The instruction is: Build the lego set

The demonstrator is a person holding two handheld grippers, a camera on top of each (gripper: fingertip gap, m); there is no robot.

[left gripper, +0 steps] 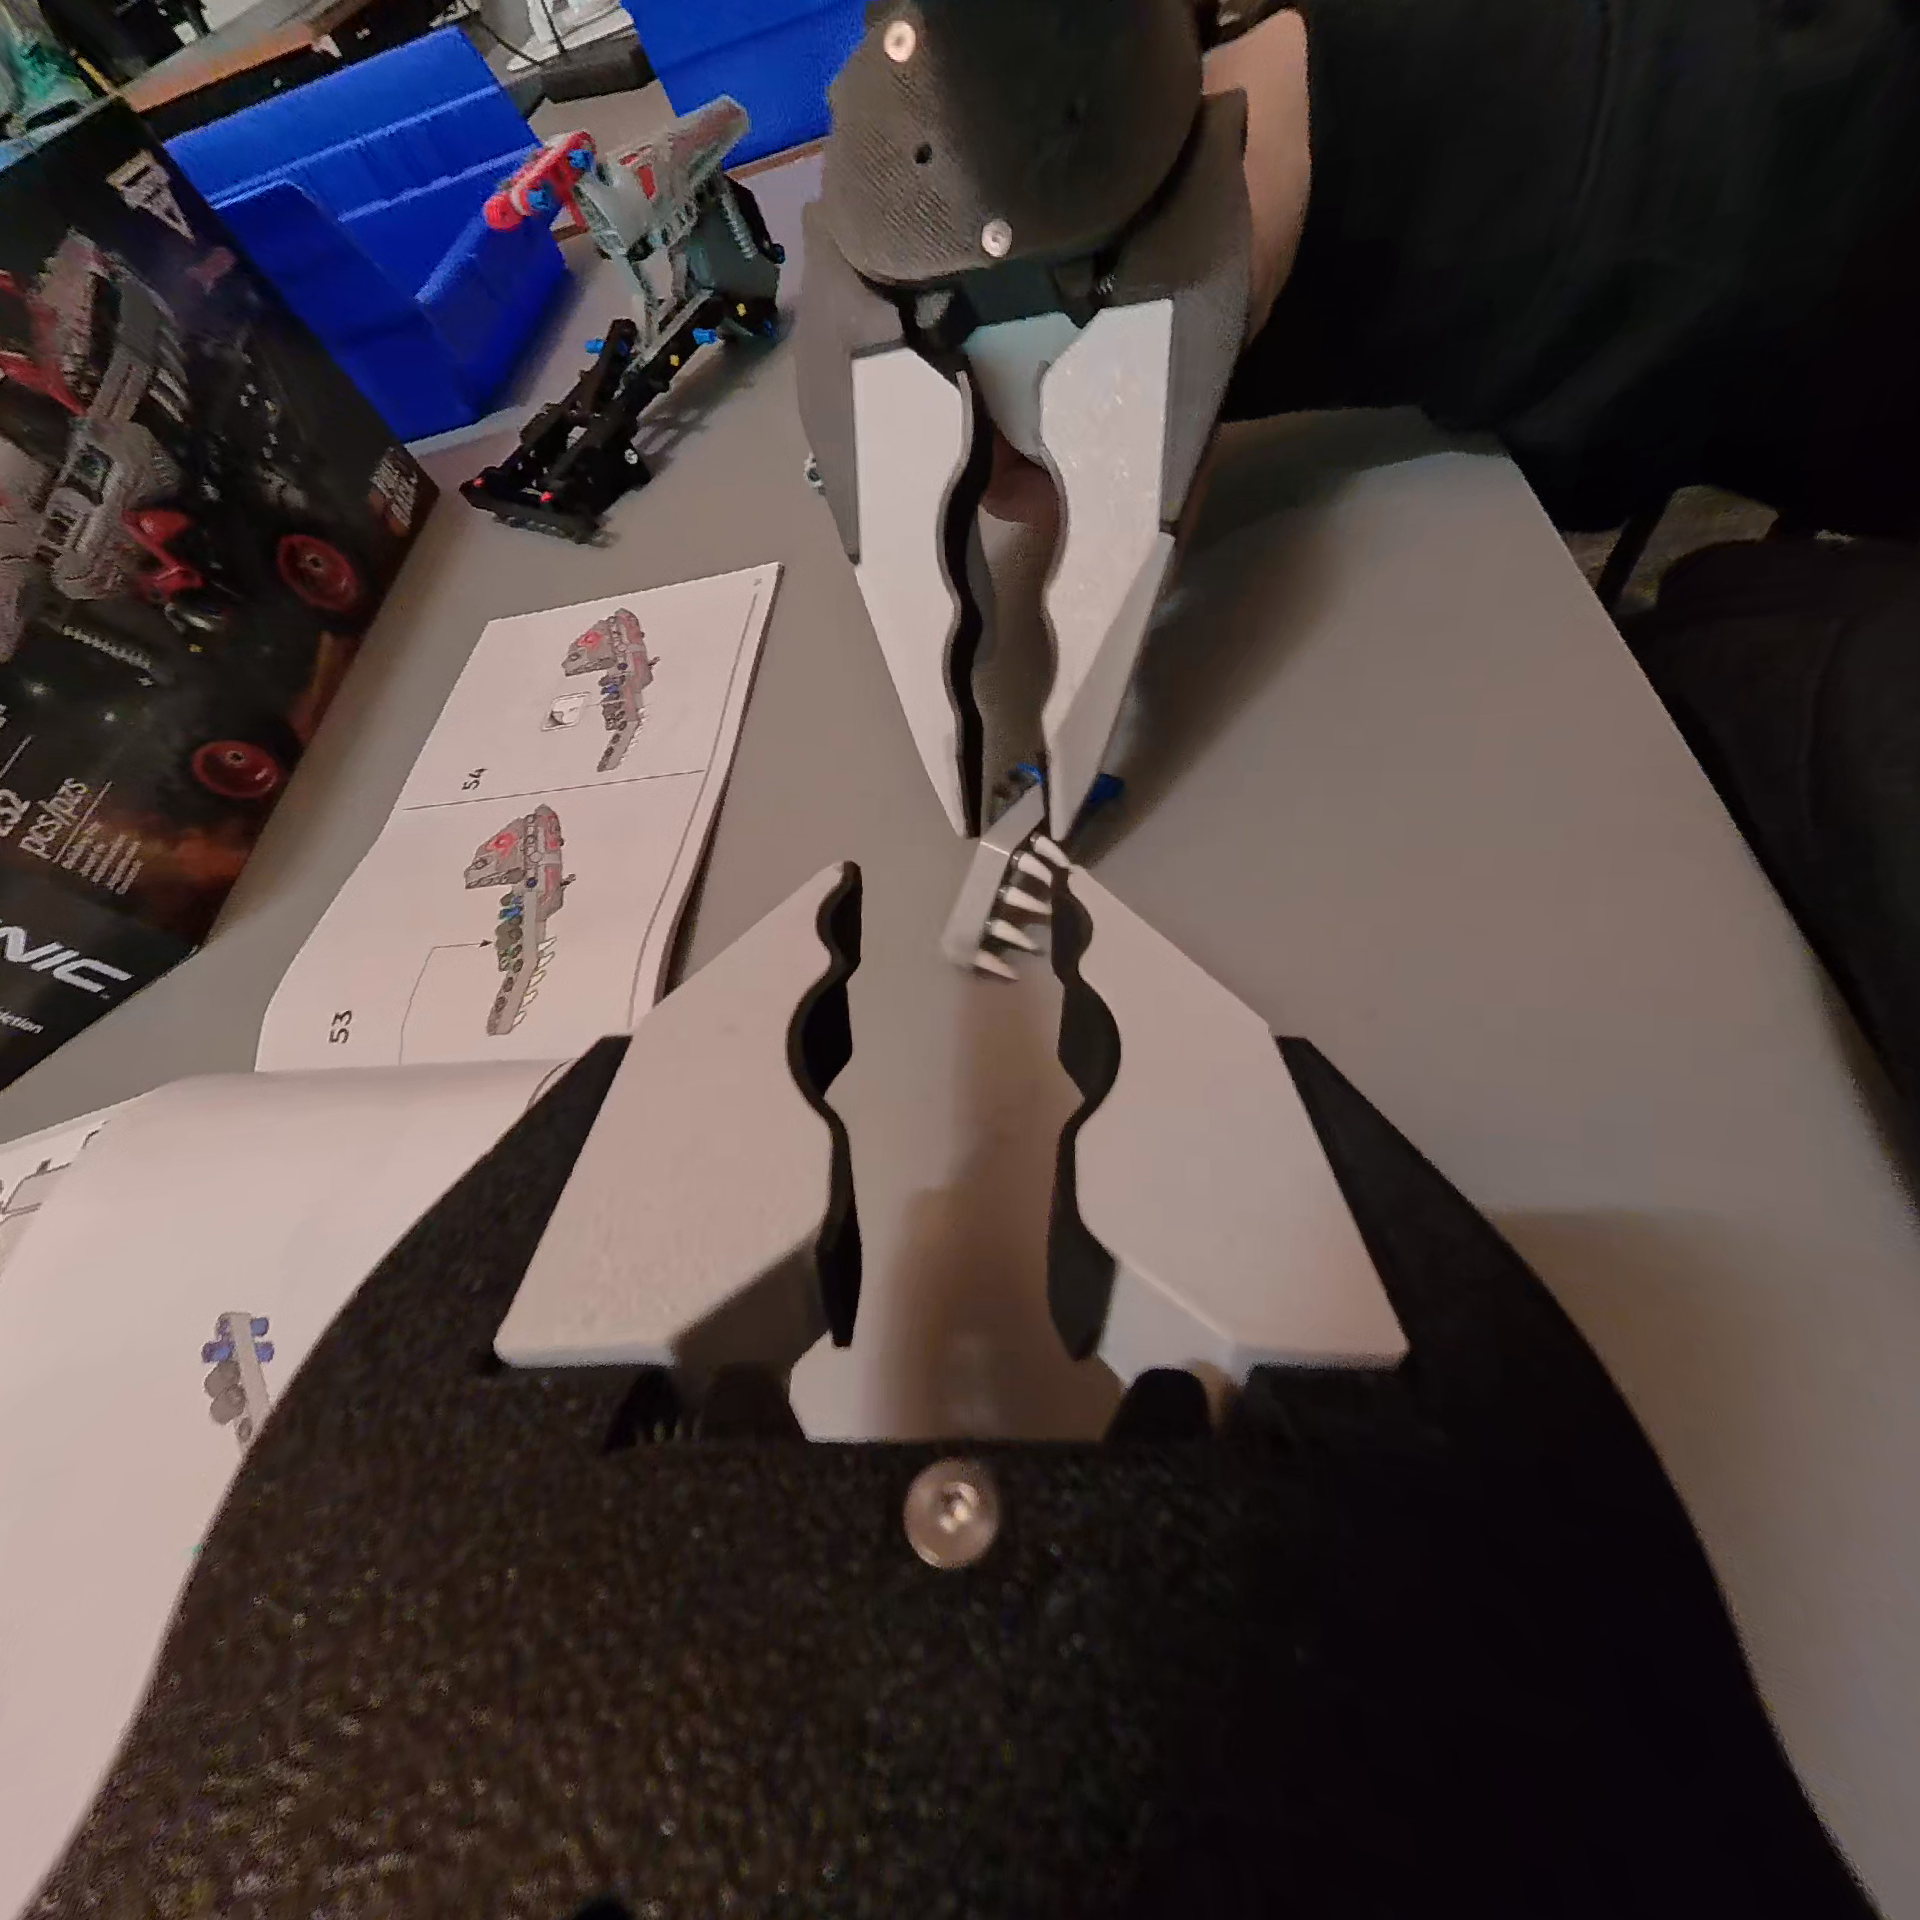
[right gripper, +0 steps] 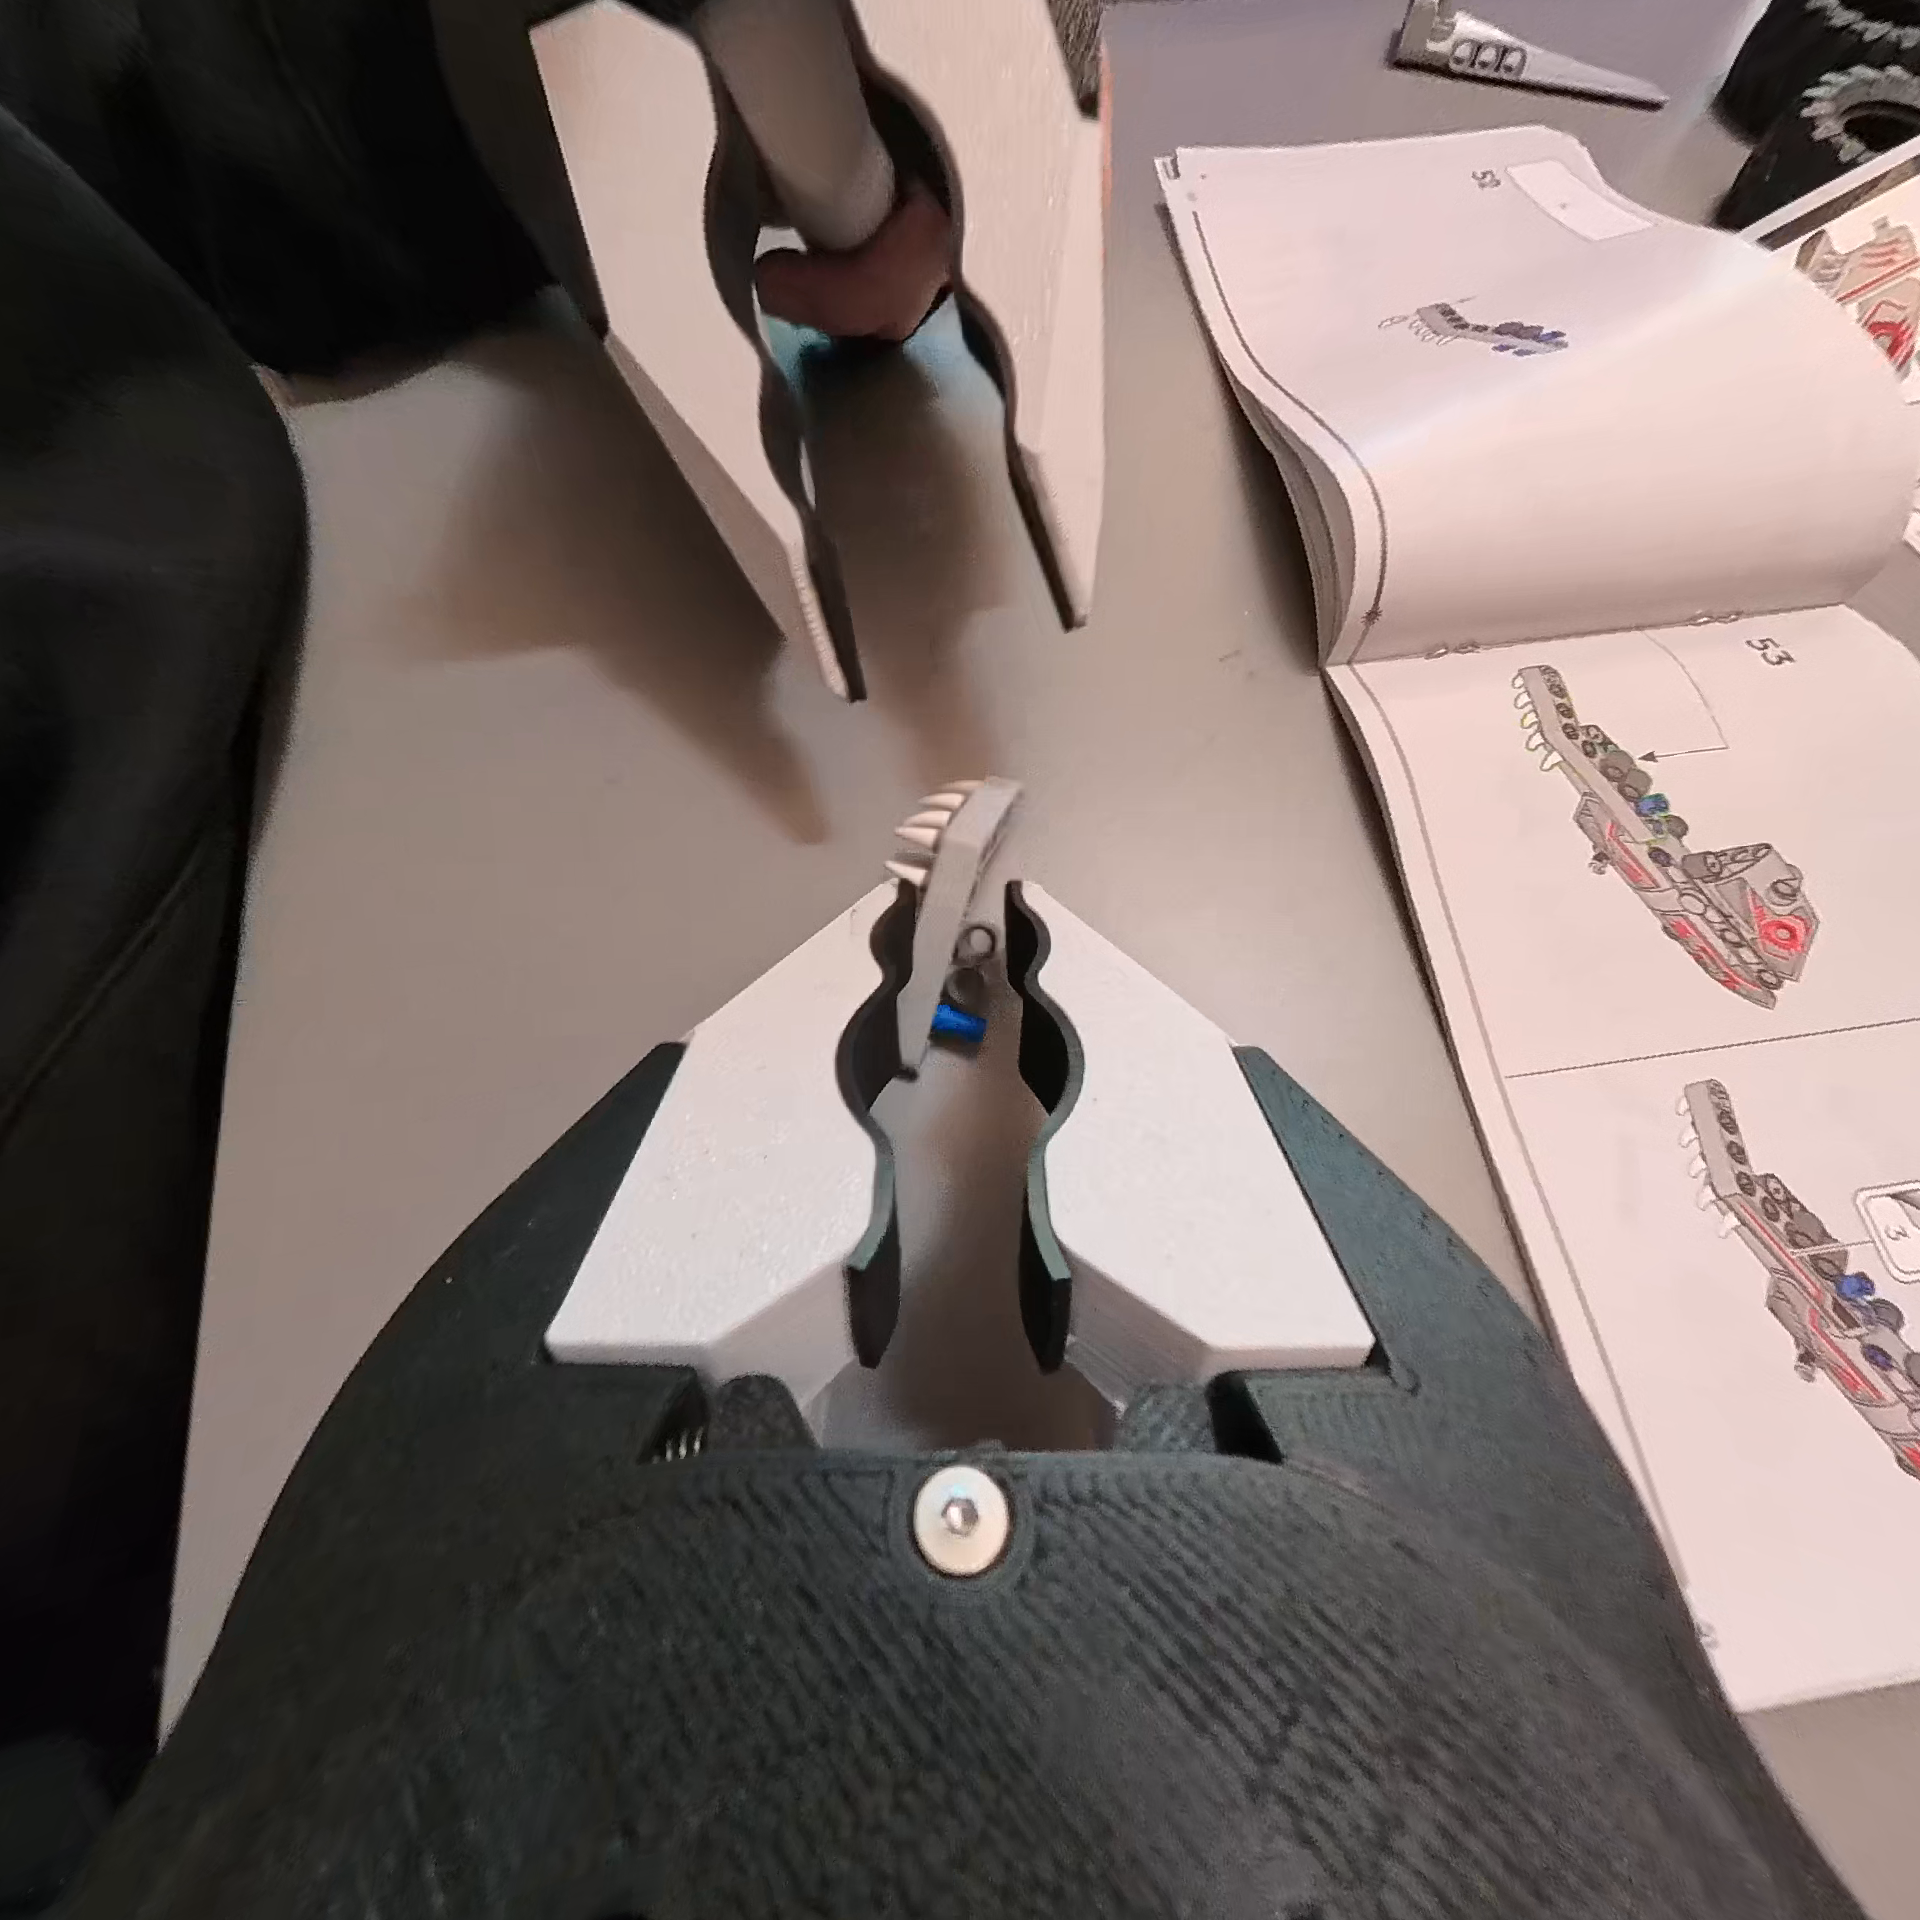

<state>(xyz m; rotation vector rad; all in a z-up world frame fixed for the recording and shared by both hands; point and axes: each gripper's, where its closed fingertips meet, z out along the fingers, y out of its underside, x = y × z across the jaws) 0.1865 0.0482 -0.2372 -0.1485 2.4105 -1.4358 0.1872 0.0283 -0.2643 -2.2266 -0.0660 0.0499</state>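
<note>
My right gripper (right gripper: 951, 904) is shut on a short grey Lego beam with a row of white teeth (right gripper: 961, 862) and a blue pin (right gripper: 958, 1023). It holds the beam tilted just above the grey table (right gripper: 520, 831). In the left wrist view the right gripper (left gripper: 1013, 821) comes down from the top, with the toothed beam (left gripper: 997, 904) at its tips. My left gripper (left gripper: 956, 883) is open and empty, its right fingertip close to the beam. It faces the right gripper and also shows in the right wrist view (right gripper: 961, 644).
An open instruction booklet (left gripper: 582, 779) lies to the left, also seen in the right wrist view (right gripper: 1662, 831). The set's box (left gripper: 156, 520), a part-built grey, black and red model (left gripper: 644, 281) and blue bins (left gripper: 395, 208) stand behind. A grey wedge piece (right gripper: 1527, 52) and black tyres (right gripper: 1849, 104) lie far off.
</note>
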